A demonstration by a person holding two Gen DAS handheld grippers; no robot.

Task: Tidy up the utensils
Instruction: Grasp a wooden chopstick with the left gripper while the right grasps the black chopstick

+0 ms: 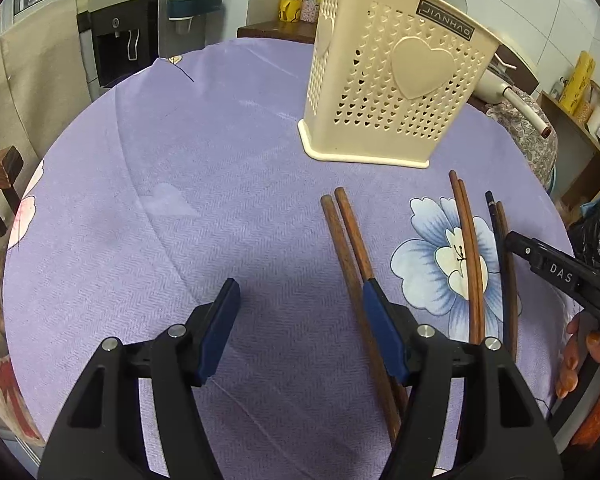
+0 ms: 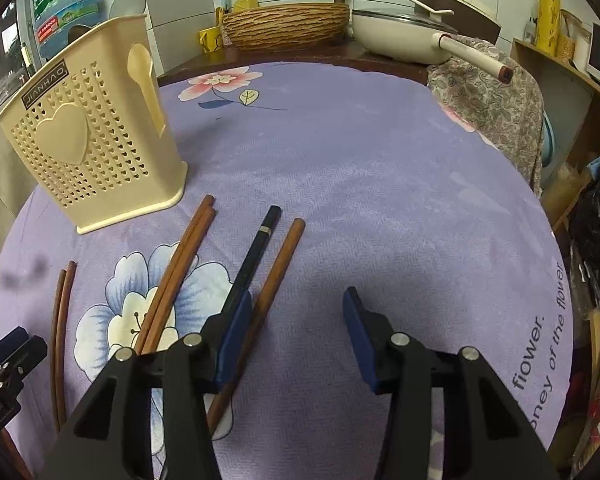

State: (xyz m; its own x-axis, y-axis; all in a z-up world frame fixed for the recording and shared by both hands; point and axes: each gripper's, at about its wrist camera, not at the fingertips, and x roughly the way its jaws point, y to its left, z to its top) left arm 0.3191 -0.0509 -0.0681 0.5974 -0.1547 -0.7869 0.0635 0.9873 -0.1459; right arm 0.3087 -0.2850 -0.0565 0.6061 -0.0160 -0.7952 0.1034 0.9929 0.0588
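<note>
A cream perforated utensil holder [image 1: 392,92] stands upright on the purple tablecloth; it also shows in the right wrist view [image 2: 88,140]. Several chopsticks lie in front of it: a thick brown pair [image 1: 348,236], a thin brown pair [image 1: 470,248] and a black one beside a brown one [image 1: 500,248]. In the right wrist view these are the leftmost pair [image 2: 62,312], the middle pair [image 2: 180,264], the black one [image 2: 256,252] and the brown one [image 2: 278,272]. My left gripper [image 1: 300,304] is open, its right finger over the thick pair. My right gripper [image 2: 296,316] is open, the single brown chopstick between its fingers.
The round table's purple cloth [image 2: 380,160] has flower prints. A pan [image 2: 400,36], a woven basket [image 2: 284,24] and a yellow mug [image 2: 210,40] stand on the counter behind. A water dispenser [image 1: 116,36] stands at the far left. A shelf [image 2: 572,92] is on the right.
</note>
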